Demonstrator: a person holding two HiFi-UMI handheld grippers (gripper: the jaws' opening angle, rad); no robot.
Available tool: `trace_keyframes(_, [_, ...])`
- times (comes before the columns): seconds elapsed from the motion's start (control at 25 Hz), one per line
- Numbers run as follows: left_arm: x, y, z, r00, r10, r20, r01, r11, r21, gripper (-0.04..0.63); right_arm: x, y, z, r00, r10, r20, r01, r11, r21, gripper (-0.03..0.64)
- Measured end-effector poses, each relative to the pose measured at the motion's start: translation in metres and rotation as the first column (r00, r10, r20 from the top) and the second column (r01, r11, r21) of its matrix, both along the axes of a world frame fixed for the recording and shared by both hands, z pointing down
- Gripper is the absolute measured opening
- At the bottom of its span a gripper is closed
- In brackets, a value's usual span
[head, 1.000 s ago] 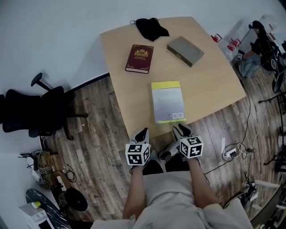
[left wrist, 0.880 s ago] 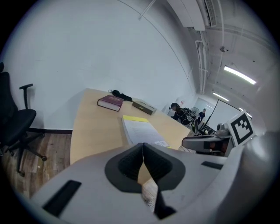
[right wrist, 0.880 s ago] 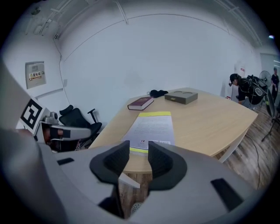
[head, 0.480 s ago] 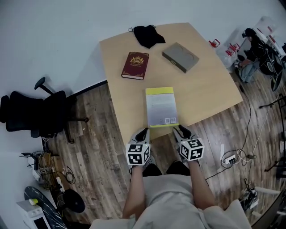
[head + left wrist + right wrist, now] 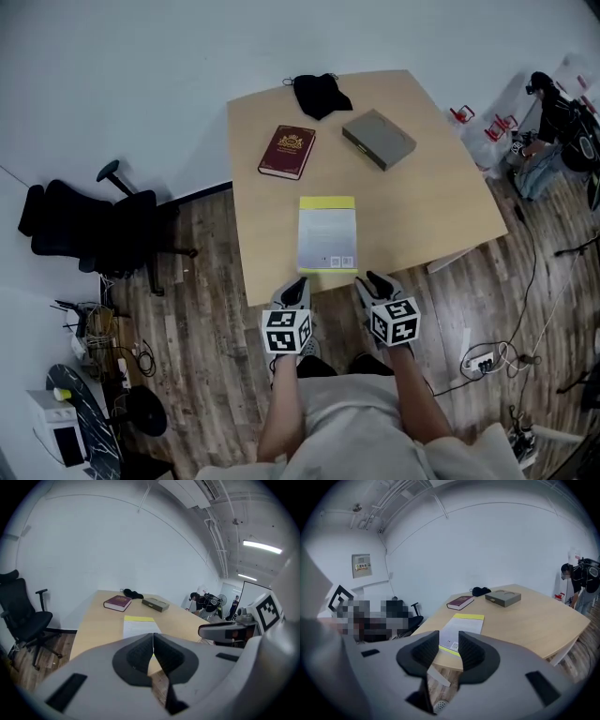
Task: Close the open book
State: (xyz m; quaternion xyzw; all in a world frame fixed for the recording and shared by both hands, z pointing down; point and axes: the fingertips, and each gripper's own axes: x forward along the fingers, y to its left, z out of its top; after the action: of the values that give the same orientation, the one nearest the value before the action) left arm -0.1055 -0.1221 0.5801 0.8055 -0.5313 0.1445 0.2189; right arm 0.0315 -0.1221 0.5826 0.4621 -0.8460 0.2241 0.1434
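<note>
Yellow-edged book [image 5: 327,234]: lies flat on the table [image 5: 431,202] close to its near edge, straight ahead of both grippers. One white face shows, with a yellow strip at the far end and small printed marks at the near end. It reads as a single flat slab; I cannot tell whether a cover or leaf is turned back.
Left gripper [image 5: 295,287]: hangs over the floor just short of the table edge, fingers [image 5: 136,653] pressed together with nothing between them.
Right gripper [image 5: 374,281]: beside the left one, also short of the edge, fingers [image 5: 423,649] spread partway and empty. The book's near end shows through the gap, apart from them.
Far half of the table: maroon book [image 5: 287,151], grey box [image 5: 378,139] and black cloth [image 5: 320,94], all well apart from the task's book.
Step in hand: judged to be the approach, with no contact yet.
Doing it well: rest the closed left fingers on the book near its spine to pin it. Slip one right finger under the free edge and swing the cover over in an arc, lowering it rather than dropping it.
Risk: so near the edge, a pull toward the person could slide the book off, and a thin cover may buckle.
</note>
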Motion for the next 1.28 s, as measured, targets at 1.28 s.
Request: trace_keyframes(1.28, [0.060, 0.070, -0.016, 0.992, -0.016, 0.129, 0.007, 0.998, 0.070, 0.021, 0.045, 0.057, -0.001, 0.991, -0.132, 0.015, 0.132, 0.991, 0.039, 0.128])
